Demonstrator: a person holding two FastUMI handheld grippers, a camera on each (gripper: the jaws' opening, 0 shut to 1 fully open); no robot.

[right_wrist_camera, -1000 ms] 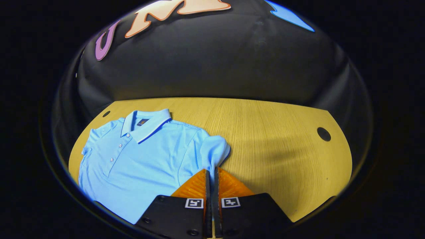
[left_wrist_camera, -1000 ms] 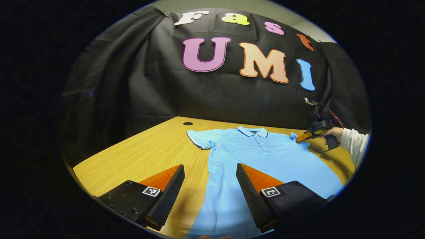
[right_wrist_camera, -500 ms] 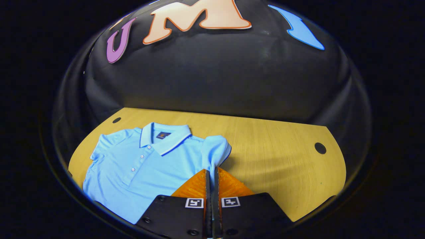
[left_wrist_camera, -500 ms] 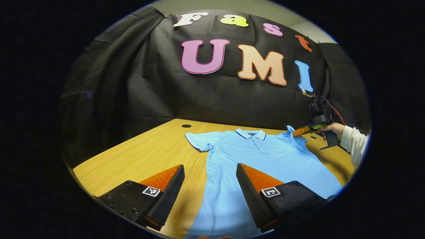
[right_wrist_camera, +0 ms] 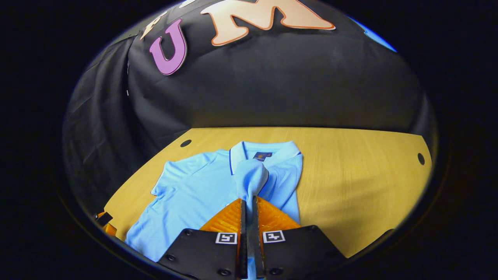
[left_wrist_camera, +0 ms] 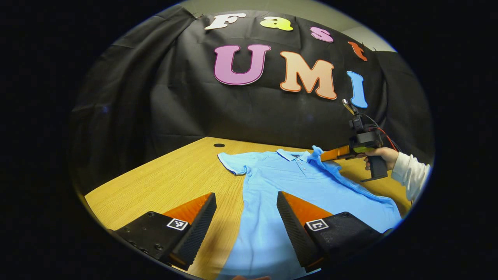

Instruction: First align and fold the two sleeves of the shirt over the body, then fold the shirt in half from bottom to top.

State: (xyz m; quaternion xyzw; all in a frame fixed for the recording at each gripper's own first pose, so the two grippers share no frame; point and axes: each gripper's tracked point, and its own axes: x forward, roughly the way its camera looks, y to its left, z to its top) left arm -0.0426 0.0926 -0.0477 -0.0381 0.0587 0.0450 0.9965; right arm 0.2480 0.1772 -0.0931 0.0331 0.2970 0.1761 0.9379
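A light blue polo shirt (left_wrist_camera: 288, 182) lies face up on the wooden table (left_wrist_camera: 171, 179), collar toward the back wall. My left gripper (left_wrist_camera: 246, 204) hovers open above the shirt's lower left side, nothing between its fingers. In the left gripper view, the right gripper (left_wrist_camera: 325, 155), held by a hand, carries the shirt's right sleeve (left_wrist_camera: 317, 152) lifted over the collar area. In the right gripper view, my right gripper (right_wrist_camera: 248, 200) is shut on that sleeve (right_wrist_camera: 251, 177), which hangs over the collar (right_wrist_camera: 264, 153). The other sleeve (left_wrist_camera: 232, 163) lies flat and spread out.
The black cloth wall (left_wrist_camera: 249, 112) closes off the table's back and left side. Small round holes (left_wrist_camera: 219, 145) sit in the tabletop near the back. Bare wood (right_wrist_camera: 362, 175) lies to the right of the shirt in the right gripper view. A white-sleeved arm (left_wrist_camera: 410, 173) reaches in.
The right gripper has lifted the right sleeve and carried it inward over the shirt's body, up to the collar. The left gripper has stayed open in place.
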